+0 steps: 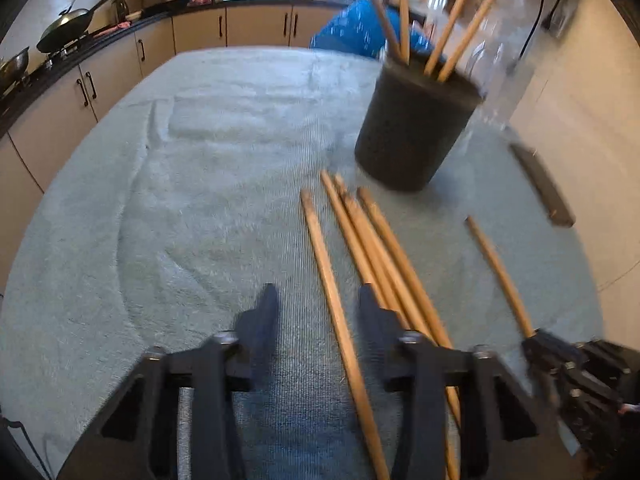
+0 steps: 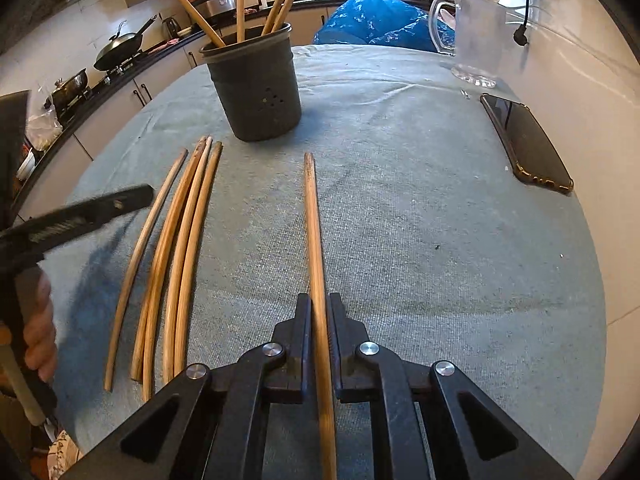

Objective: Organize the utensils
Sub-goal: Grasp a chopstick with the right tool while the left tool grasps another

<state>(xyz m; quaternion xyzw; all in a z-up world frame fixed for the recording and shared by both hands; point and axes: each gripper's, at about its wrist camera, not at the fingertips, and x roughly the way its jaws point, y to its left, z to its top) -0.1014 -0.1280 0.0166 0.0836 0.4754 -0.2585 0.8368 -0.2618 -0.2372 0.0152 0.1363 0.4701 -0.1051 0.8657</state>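
A dark grey utensil holder (image 1: 416, 128) (image 2: 256, 92) stands on the towel-covered table and holds several wooden chopsticks (image 2: 240, 4). Several more chopsticks (image 1: 376, 248) (image 2: 176, 248) lie side by side on the towel. My left gripper (image 1: 318, 300) is open, low over the towel, with one loose chopstick (image 1: 332, 292) lying between its fingers. My right gripper (image 2: 319, 308) is shut on a single chopstick (image 2: 311, 216) that points toward the holder; this gripper also shows at the right edge of the left wrist view (image 1: 536, 344), with its chopstick (image 1: 500, 276).
A black phone (image 2: 528, 144) (image 1: 544, 188) lies at the table's right side. A clear glass jug (image 2: 476, 36) stands at the back right. A blue bag (image 2: 380, 20) sits behind the table. Kitchen counter with pans (image 2: 120, 46) runs along the left.
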